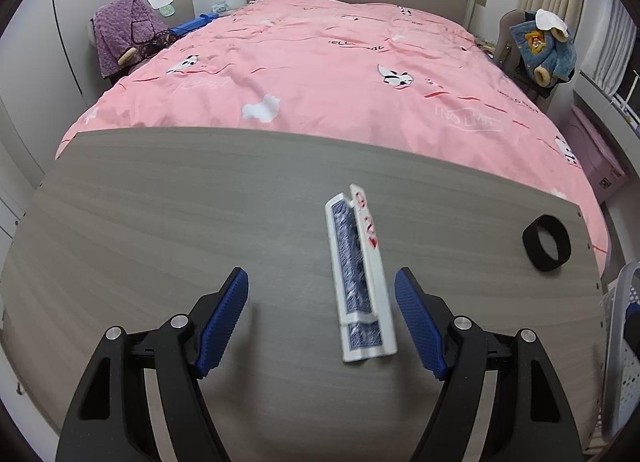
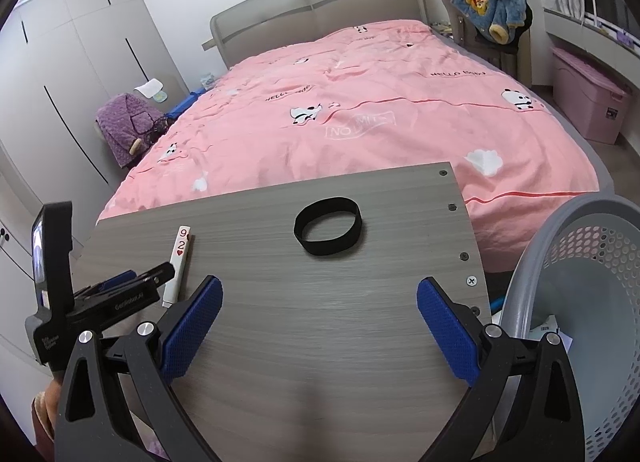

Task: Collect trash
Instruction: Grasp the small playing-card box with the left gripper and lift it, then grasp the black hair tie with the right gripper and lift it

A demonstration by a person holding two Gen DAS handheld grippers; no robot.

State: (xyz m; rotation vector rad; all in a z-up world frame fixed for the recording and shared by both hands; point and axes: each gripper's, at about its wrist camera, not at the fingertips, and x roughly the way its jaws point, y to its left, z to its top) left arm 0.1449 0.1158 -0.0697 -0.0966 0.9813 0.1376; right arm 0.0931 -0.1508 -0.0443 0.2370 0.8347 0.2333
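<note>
Lying flat: creased playing cards point(image 1: 362, 282)

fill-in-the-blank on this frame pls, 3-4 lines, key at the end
1. The folded card lies between the open jaws of the ____ gripper.
2. The band on the table is ____ in colour.
3. The basket stands off the table's ____ edge.
4. The right gripper holds ____.

Missing words: left; black; right; nothing
</note>
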